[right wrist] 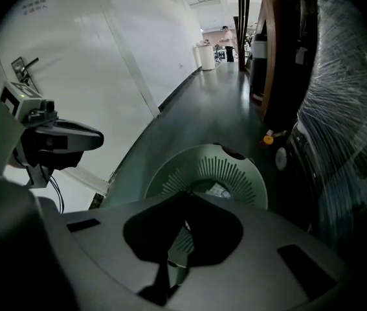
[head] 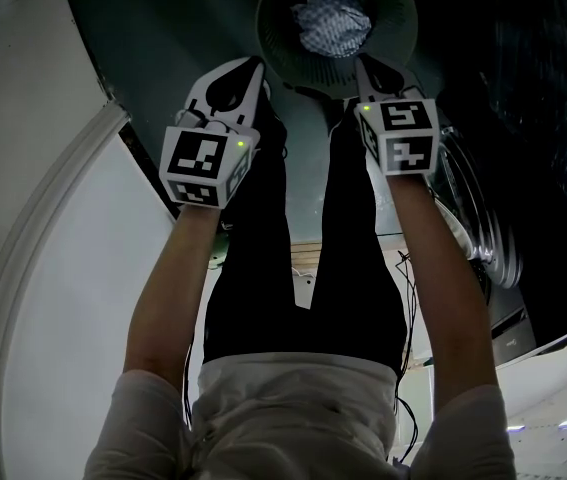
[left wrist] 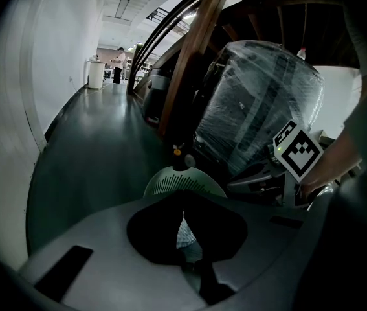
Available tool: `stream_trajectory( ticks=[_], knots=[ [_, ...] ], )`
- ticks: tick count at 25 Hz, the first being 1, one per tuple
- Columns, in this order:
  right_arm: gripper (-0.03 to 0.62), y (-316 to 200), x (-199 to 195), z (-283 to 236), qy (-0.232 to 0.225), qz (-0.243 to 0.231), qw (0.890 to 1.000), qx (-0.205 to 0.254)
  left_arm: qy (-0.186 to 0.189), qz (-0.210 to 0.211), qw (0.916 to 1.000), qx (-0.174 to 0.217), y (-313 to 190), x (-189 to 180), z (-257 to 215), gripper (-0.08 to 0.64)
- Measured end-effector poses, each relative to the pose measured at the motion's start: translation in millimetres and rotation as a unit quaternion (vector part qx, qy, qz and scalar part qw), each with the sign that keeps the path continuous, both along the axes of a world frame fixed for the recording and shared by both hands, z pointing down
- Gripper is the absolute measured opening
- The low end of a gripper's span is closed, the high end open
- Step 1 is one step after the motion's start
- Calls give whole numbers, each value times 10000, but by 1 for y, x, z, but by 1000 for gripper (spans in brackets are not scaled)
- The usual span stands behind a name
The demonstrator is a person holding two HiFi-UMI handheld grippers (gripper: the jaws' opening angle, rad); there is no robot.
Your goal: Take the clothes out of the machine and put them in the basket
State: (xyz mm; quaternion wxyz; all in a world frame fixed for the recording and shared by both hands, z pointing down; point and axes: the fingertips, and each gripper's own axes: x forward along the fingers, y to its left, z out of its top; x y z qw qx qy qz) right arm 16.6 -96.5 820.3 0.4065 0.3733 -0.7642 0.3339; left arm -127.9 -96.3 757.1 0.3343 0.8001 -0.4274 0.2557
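A pale green round basket stands on the dark floor below me with a checked cloth lying in it. My left gripper hangs at the basket's near left rim, and its jaws look shut with nothing gripped. My right gripper hangs at the near right rim, also shut and empty. In the left gripper view the basket lies just past the jaws, and a strip of the cloth shows below them. The right gripper view looks down into the basket, where a corner of the cloth shows.
The film-wrapped washing machine stands to the right, its round door beside my right arm. A white wall runs along the left. A wooden post rises behind the basket. A small orange thing lies by the machine.
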Motion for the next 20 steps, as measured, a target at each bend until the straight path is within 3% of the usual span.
stream_trajectory(
  ticks=[11,20],
  knots=[
    [8,4,2,-47,-314,391,9986,177,30,46,9999,116,5,1,-27,21],
    [8,7,17,-107,-626,1152,9904,442,183,-97,9991,364,1,-1,-77,21]
  ],
)
